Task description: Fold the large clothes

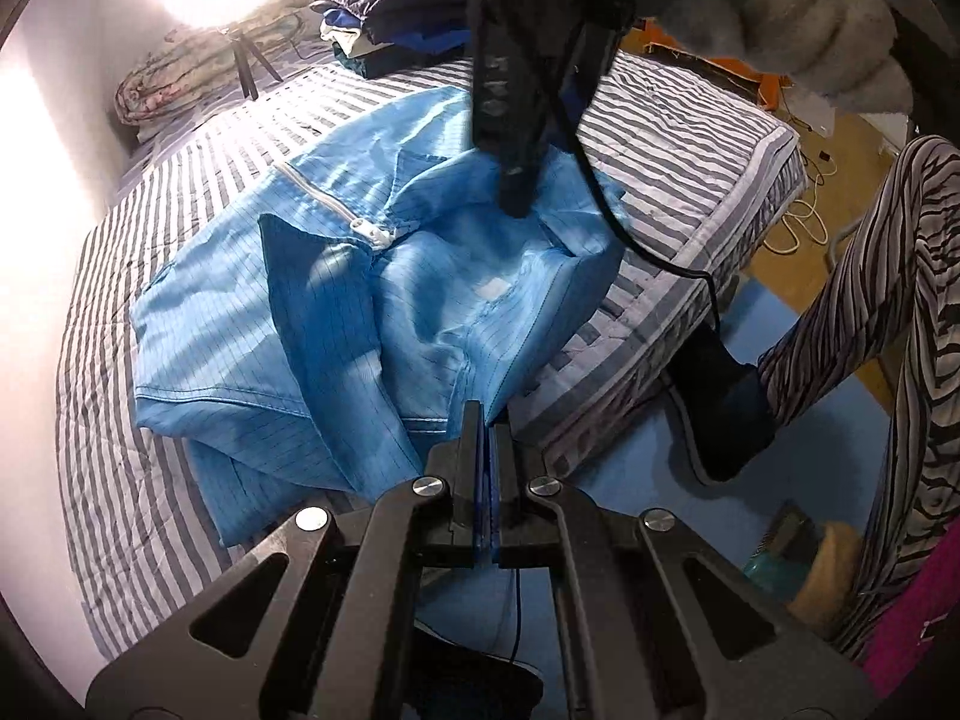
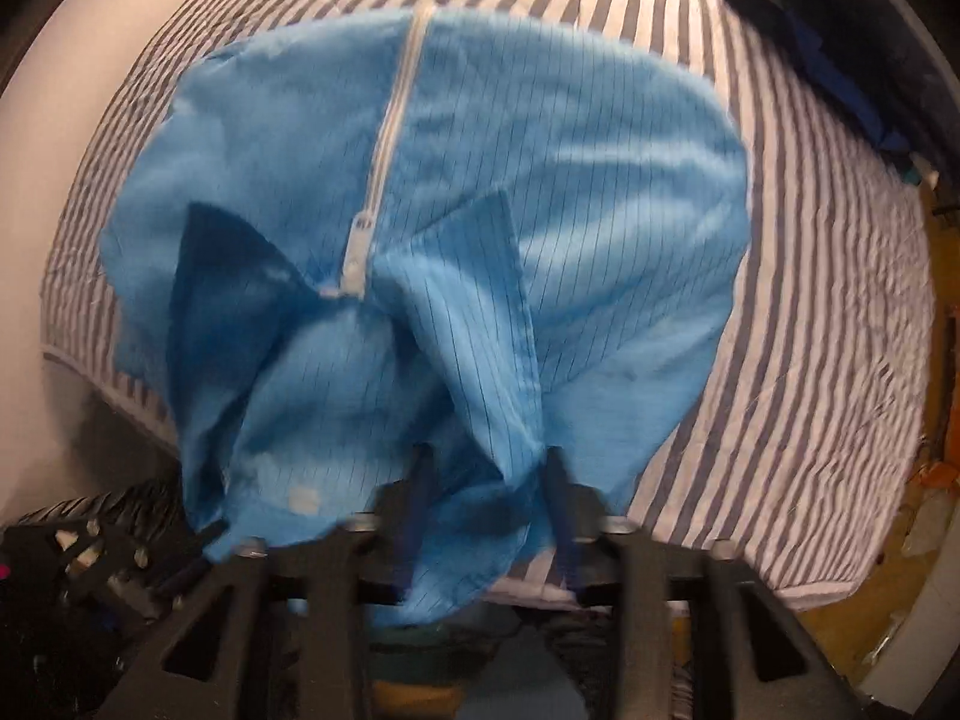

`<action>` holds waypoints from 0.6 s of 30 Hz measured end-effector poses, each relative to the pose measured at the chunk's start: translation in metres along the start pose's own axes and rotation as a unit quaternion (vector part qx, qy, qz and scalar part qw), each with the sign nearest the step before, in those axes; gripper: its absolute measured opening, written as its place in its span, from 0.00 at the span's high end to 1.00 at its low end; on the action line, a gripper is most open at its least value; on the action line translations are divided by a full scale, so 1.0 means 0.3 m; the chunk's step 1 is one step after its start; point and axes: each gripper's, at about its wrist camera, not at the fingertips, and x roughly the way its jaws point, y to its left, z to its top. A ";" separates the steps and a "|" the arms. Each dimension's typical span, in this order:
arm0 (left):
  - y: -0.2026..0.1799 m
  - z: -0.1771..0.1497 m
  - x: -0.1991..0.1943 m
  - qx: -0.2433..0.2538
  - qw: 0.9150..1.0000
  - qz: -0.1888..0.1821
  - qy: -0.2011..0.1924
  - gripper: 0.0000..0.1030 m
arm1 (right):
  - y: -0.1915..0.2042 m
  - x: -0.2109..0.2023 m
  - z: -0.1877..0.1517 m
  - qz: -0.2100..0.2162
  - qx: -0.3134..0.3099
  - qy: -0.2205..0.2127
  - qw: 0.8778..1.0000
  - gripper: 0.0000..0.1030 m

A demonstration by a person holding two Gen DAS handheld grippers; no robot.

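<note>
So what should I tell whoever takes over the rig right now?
Left gripper: shut, seemingly pinching the near edge of the blue garment at the bedside.
Right gripper: pointing down over the garment, jaws apart in its blurred view, with a fold of fabric between them. Grip not confirmed.
Garment: bunched on the striped bed, zipper facing up, near edge hanging over the side.
Done: no clean fold yet. A stack of clothes lies at the far end.
Left: secure the right grip, flatten the garment, then fold it.
</note>
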 end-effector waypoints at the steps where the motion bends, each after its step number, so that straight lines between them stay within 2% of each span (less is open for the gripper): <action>1: 0.001 -0.001 0.000 0.003 1.000 0.003 0.000 1.00 | -0.012 -0.014 -0.004 0.012 -0.009 -0.011 1.000 0.94; 2: 0.001 -0.003 0.002 0.007 1.000 0.005 0.000 1.00 | -0.028 -0.036 -0.012 0.017 -0.014 -0.029 0.999 0.99; 3: 0.004 -0.007 0.002 0.010 1.000 0.007 0.001 1.00 | -0.056 -0.059 -0.023 0.021 -0.012 -0.047 0.999 1.00; 6: 0.027 -0.023 0.013 -0.003 1.000 -0.002 0.010 1.00 | -0.147 -0.078 -0.055 0.095 0.021 -0.077 0.992 1.00; 10: 0.020 -0.030 0.007 -0.003 1.000 -0.013 0.011 1.00 | -0.196 -0.052 -0.134 0.121 0.014 -0.104 0.987 0.99; 11: 0.014 -0.032 0.001 -0.002 1.000 -0.026 0.014 1.00 | -0.196 -0.046 -0.156 0.129 0.009 -0.105 0.986 0.91; 12: 0.013 -0.032 -0.004 -0.004 0.999 -0.039 0.021 1.00 | -0.204 -0.050 -0.177 0.145 0.005 -0.104 0.984 0.77; 13: 0.017 -0.030 -0.014 -0.014 0.999 -0.045 0.027 1.00 | -0.206 -0.062 -0.208 0.170 0.002 -0.106 0.980 0.67; 14: 0.027 -0.028 -0.029 -0.025 0.998 -0.049 0.026 0.98 | -0.208 -0.082 -0.241 0.179 -0.007 -0.114 0.977 0.61; 16: 0.074 -0.023 -0.081 -0.066 0.995 -0.075 0.016 0.86 | -0.231 -0.132 -0.283 0.166 -0.019 -0.143 0.975 0.61; 17: 0.098 -0.019 -0.101 -0.081 0.993 -0.083 0.009 0.75 | -0.246 -0.144 -0.295 0.173 -0.020 -0.157 0.972 0.62; 18: 0.145 -0.016 -0.131 -0.111 0.991 -0.081 -0.007 0.69 | -0.275 -0.169 -0.305 0.195 -0.019 -0.178 0.964 0.62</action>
